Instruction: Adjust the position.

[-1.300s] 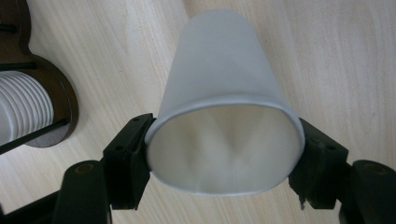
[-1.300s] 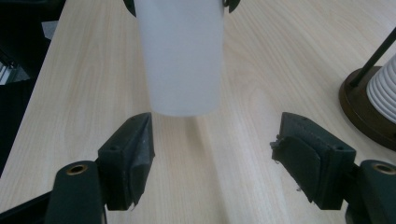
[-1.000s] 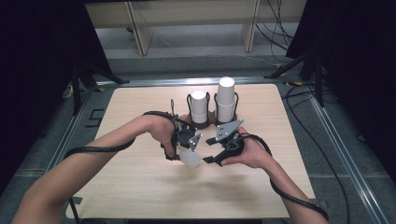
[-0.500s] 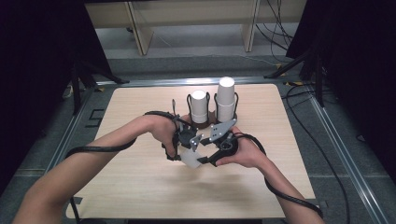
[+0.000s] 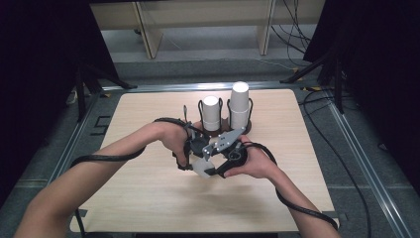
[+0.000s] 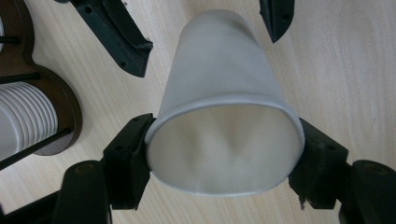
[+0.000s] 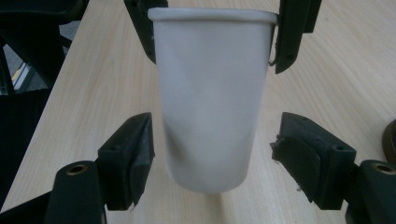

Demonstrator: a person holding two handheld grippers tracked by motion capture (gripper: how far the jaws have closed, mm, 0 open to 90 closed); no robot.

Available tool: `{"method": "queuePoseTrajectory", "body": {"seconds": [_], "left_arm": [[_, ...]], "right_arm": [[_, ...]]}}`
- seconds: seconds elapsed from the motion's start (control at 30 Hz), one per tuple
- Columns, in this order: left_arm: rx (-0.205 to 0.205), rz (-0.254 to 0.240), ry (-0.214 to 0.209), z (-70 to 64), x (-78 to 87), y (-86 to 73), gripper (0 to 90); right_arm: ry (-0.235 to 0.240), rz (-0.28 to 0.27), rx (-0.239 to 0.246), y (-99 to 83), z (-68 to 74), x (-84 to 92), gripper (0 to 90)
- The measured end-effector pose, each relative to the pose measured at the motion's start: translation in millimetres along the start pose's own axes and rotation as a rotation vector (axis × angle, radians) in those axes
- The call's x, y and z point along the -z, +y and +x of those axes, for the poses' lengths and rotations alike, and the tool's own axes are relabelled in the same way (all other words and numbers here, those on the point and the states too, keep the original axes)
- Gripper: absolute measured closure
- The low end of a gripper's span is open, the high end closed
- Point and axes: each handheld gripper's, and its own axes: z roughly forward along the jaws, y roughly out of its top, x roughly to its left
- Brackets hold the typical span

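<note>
Left gripper [image 6: 224,154] pinches the paper cup [image 6: 224,93] at its rim; right gripper [image 7: 212,154] gapes around its thin, crushable base.

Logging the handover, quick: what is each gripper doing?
Left gripper: closed on the paper cup at its rim.
Right gripper: open around the cup's base.

Black claws [image 5: 203,157] w/ screw holes, grey plate [image 5: 225,140], black cables [image 5: 106,157]; bare forearms.

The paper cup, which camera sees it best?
The right gripper view: the paper cup shows whole from the side, rim to base. The left gripper view looks into its open mouth; in the high view it's a small white patch between the hands.
</note>
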Motion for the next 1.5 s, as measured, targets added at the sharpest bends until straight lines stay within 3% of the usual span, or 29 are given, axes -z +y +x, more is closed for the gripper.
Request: {"method": "queuePoseTrajectory", "body": {"seconds": [0.27,0.3,0.47,0.67,0.7,0.77,0.8,0.83,0.87,0.9,0.97,1.1,1.5], "left_arm": [[0.002,-0.001,0.005,0.1,0.3,-1.2,30.2],[-0.008,0.008,0.003,0.6,0.7,-1.3,30.2],[0.007,0.001,0.007,0.7,0.8,-2.9,30.3],[-0.021,-0.003,0.009,2.9,2.0,-2.4,30.3],[-0.024,-0.003,0.009,3.2,2.2,-2.3,30.3],[-0.033,-0.003,0.007,3.9,2.6,-2.1,30.3],[-0.038,-0.004,0.004,4.4,3.0,-1.9,30.3],[-0.043,-0.004,0.003,5.0,3.4,-1.8,30.3],[-0.048,-0.006,0.001,5.5,3.6,-1.6,30.4],[-0.048,-0.006,0.001,5.5,3.6,-1.6,30.4],[-0.054,-0.008,-0.004,6.1,4.0,-1.3,30.4],[-0.028,-0.007,0.006,3.9,4.8,-2.0,30.4],[-0.023,-0.006,0.009,2.7,4.7,-1.7,30.7]], "right_arm": [[0.010,-0.014,-0.022,0.1,1.3,-2.7,28.6],[0.004,-0.020,-0.003,0.2,0.4,-2.9,28.6],[0.003,-0.020,-0.005,-0.4,0.4,-3.0,28.6],[0.010,-0.022,-0.011,-1.7,0.5,-4.6,28.8],[0.008,-0.008,-0.061,-2.2,3.2,-3.8,28.8],[0.008,-0.007,-0.065,-2.6,3.4,-5.0,28.8],[0.009,-0.024,-0.012,-2.3,0.4,-6.2,28.8],[0.009,-0.025,-0.015,-2.3,0.5,-6.7,28.9],[0.007,-0.007,-0.068,-2.6,3.5,-5.9,28.9],[0.016,-0.027,-0.025,-2.1,0.9,-7.0,28.9],[0.013,-0.026,-0.010,-1.8,-0.1,-7.4,29.0],[0.025,-0.028,-0.023,-2.3,0.6,-8.6,29.3],[0.014,-0.034,-0.026,-4.4,-0.5,-10.8,30.9]]}}
